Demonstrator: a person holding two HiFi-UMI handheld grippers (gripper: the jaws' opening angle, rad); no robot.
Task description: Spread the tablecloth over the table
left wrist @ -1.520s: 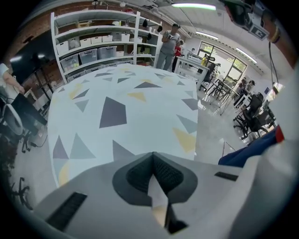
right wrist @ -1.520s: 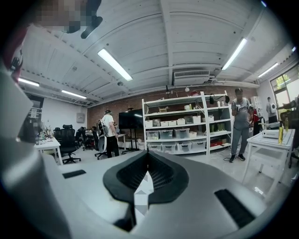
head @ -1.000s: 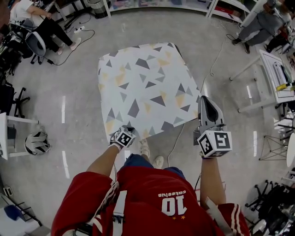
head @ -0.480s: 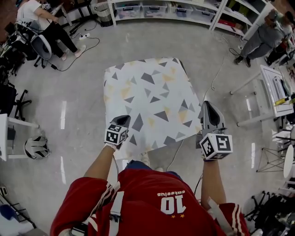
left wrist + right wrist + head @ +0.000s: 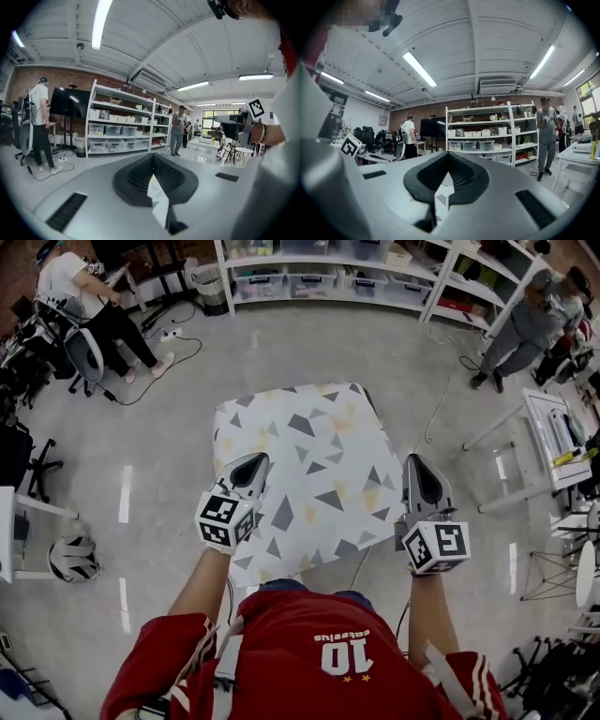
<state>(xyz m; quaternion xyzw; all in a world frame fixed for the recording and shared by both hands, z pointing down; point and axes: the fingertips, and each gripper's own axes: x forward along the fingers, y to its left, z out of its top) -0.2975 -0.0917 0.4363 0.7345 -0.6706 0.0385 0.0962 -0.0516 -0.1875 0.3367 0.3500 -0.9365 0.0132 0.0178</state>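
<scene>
The left tongs (image 5: 249,467) and right tongs (image 5: 419,471) are each clamping shut on the near edge of the tablecloth (image 5: 309,451). It is stretching away from both toward the far side, draping the hidden desk. Neither hand is nearer.

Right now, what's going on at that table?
A person in a red jersey is spreading a triangle-patterned tablecloth. The left gripper and the right gripper are each shut on the cloth's near part, one at each side, and hold it up in front of the person. The rest of the cloth drapes over the table, which is hidden beneath it.
</scene>
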